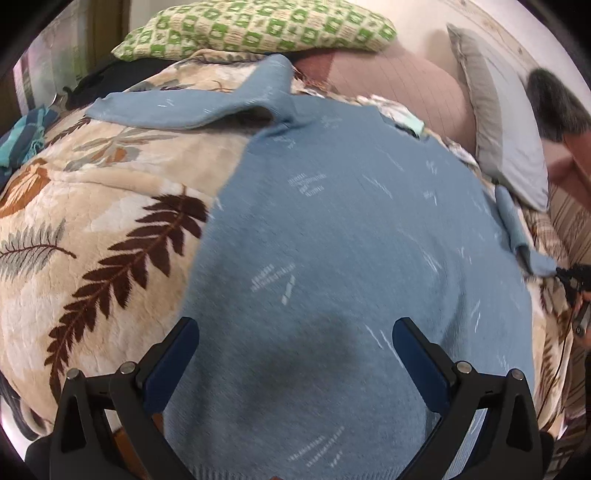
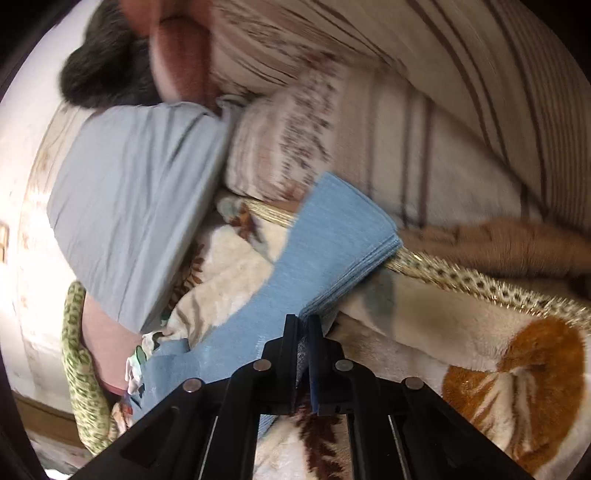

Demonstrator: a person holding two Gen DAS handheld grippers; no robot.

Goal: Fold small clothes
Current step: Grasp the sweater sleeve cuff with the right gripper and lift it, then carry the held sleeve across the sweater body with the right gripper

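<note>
Item, blue sweater (image 1: 332, 229): body flat, unfolded; my right gripper (image 2: 303, 325) pinches its 3 o'clock sleeve (image 2: 325, 240), left gripper (image 1: 295, 332) spread above the hem; every fold outstanding.

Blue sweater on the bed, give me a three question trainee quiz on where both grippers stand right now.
1. True or false: the right gripper is shut on the blue sweater.
2. The left gripper is: A open above the sweater, B shut on a sleeve, C holding the green pillow.
3. What pattern has the blanket under the sweater?

Key: 1 true; 2 A; 3 leaves.
</note>
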